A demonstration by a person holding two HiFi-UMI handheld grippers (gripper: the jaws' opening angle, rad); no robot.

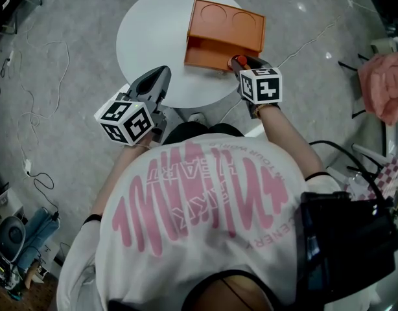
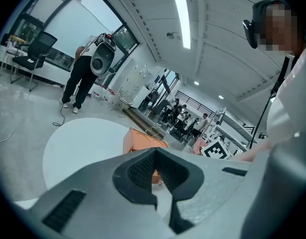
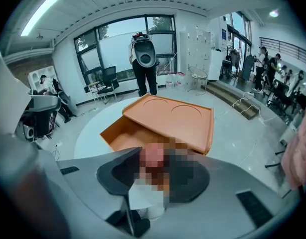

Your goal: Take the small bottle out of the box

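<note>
Bottle [image 3: 143,197] clasped between right gripper [image 3: 156,156] jaws, just in front of open orange box [image 3: 178,119], left gripper [image 2: 155,153] jaws closed, empty.

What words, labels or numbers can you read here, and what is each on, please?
"HEART", seemingly, upside down: pink print on the shirt.
Remaining shirt print: too distorted to read.
Print on the bottle in the right tongs: blurred over, unreadable.
On the marker cubes: patterns only.
On the box: nothing.
</note>
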